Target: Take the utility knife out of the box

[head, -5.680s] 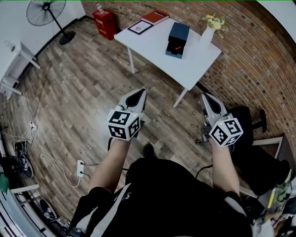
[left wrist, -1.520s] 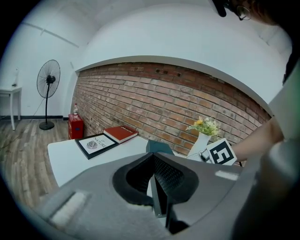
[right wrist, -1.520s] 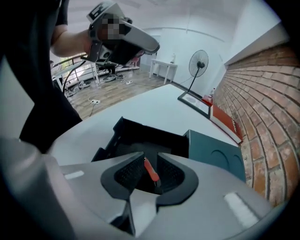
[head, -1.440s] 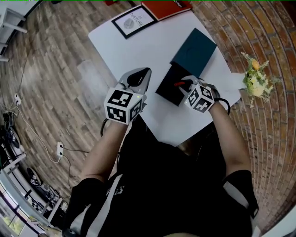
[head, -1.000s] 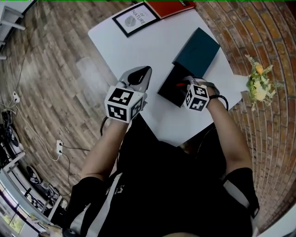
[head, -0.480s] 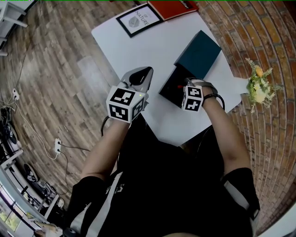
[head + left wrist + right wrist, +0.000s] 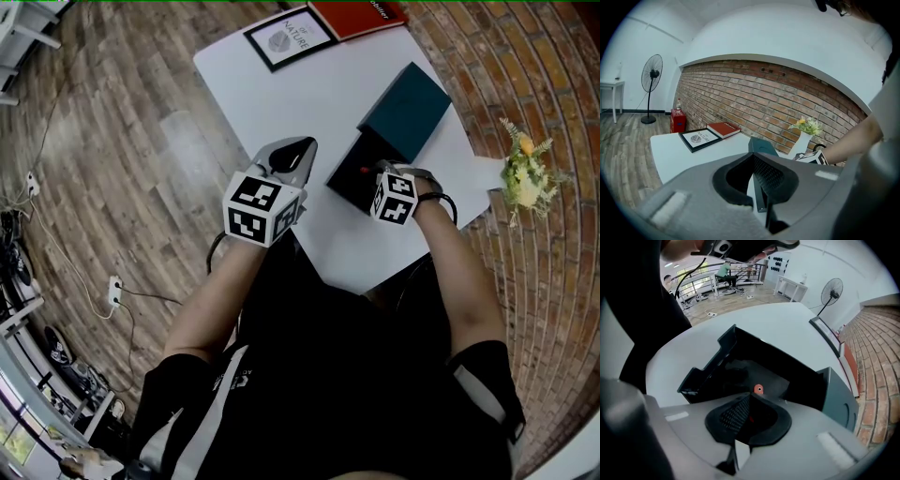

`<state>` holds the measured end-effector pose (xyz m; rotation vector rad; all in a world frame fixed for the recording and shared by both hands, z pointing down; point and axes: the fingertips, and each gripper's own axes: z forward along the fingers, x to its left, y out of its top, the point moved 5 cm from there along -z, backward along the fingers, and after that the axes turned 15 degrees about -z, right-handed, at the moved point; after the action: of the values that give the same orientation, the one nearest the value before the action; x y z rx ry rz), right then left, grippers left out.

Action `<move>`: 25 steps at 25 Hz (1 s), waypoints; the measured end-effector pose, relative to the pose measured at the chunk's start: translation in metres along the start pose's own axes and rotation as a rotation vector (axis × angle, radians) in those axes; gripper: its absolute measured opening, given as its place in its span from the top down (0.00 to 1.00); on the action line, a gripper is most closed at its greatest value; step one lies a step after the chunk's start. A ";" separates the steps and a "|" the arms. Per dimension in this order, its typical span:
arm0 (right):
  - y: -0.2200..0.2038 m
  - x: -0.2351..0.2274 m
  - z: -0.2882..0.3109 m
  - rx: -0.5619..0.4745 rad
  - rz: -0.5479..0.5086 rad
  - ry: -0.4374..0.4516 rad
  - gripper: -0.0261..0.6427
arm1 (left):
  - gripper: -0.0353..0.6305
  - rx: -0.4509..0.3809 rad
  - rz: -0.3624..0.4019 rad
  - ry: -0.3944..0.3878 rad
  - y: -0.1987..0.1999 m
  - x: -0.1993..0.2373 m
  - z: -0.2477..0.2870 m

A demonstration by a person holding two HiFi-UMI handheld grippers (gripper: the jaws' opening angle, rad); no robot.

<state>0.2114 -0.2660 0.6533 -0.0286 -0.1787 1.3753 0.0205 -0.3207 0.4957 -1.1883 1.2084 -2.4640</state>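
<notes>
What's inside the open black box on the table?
The red end of the utility knife shows, pinched by the right claw. The claw covers the rest of the knife and some box floor.

One box (image 7: 401,103), one utility knife (image 7: 759,389), one framed print (image 7: 290,37), one book (image 7: 359,13), one vase (image 7: 800,144)

white table (image 7: 300,98) on a wood plank floor (image 7: 112,150). near the front right edge, an open black box (image 7: 347,175). a teal lid (image 7: 405,98) lies just behind it, seemingly touching. at the far edge, a black-framed print (image 7: 291,36) lies flat with a red book (image 7: 358,13) just beside it. a vase of flowers (image 7: 518,169) stands at the right corner. a power strip (image 7: 114,291) lies on the floor, well apart from the table.
</notes>
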 end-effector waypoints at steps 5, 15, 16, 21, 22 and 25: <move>-0.002 -0.004 -0.004 0.033 -0.009 -0.020 0.90 | 0.94 0.005 -0.001 -0.003 -0.002 0.000 -0.003; 0.000 -0.003 0.007 0.094 0.002 0.153 0.85 | 0.94 -0.002 -0.022 0.003 -0.006 0.008 -0.004; 0.001 -0.003 0.007 0.095 0.009 0.159 0.86 | 0.94 -0.001 -0.024 0.002 -0.006 0.009 -0.004; -0.001 -0.002 0.004 0.067 0.017 0.133 0.88 | 0.94 0.000 -0.026 -0.009 -0.009 0.004 -0.004; -0.001 -0.002 0.003 0.054 0.018 0.123 0.88 | 0.94 0.002 -0.024 -0.010 -0.010 0.003 -0.004; 0.007 0.002 -0.001 -0.018 0.049 0.137 0.88 | 0.94 0.012 -0.019 -0.012 -0.012 0.001 -0.004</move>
<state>0.2049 -0.2625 0.6512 -0.1423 -0.0762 1.4154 0.0191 -0.3104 0.5038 -1.2152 1.1837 -2.4702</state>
